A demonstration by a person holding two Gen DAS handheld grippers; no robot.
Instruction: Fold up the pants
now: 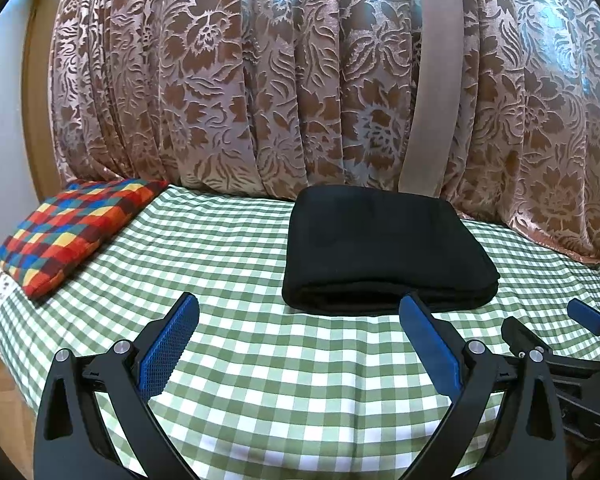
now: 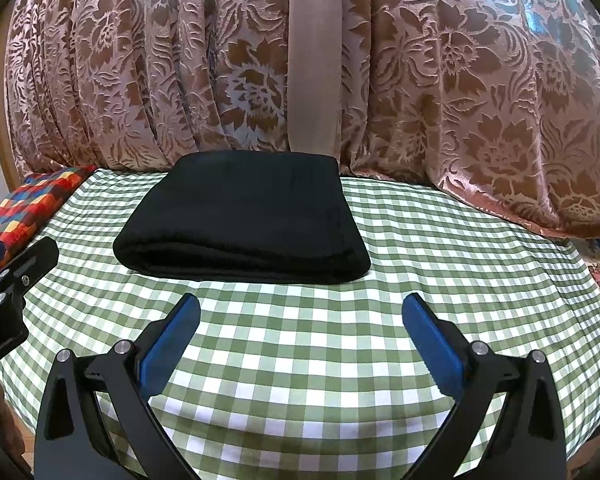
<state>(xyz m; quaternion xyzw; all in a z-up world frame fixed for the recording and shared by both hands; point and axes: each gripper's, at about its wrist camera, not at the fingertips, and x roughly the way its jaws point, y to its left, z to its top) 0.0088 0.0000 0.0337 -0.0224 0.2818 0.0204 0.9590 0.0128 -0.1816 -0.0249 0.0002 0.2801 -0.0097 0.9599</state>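
Observation:
The black pants [image 1: 384, 248] lie folded into a thick rectangle on the green-checked bed cover [image 1: 240, 264], near the curtain. They also show in the right wrist view [image 2: 244, 216]. My left gripper [image 1: 300, 308] is open and empty, just short of the bundle's near edge, its right finger overlapping that edge in view. My right gripper [image 2: 300, 308] is open and empty, a short way in front of the bundle. The right gripper shows at the right edge of the left wrist view [image 1: 572, 340].
A multicoloured checked pillow [image 1: 72, 232] lies at the bed's left end, also in the right wrist view [image 2: 24, 208]. A brown floral curtain [image 1: 300, 80] hangs right behind the bed. The bed's near edge curves below the grippers. The left gripper's body [image 2: 8, 292] shows at left.

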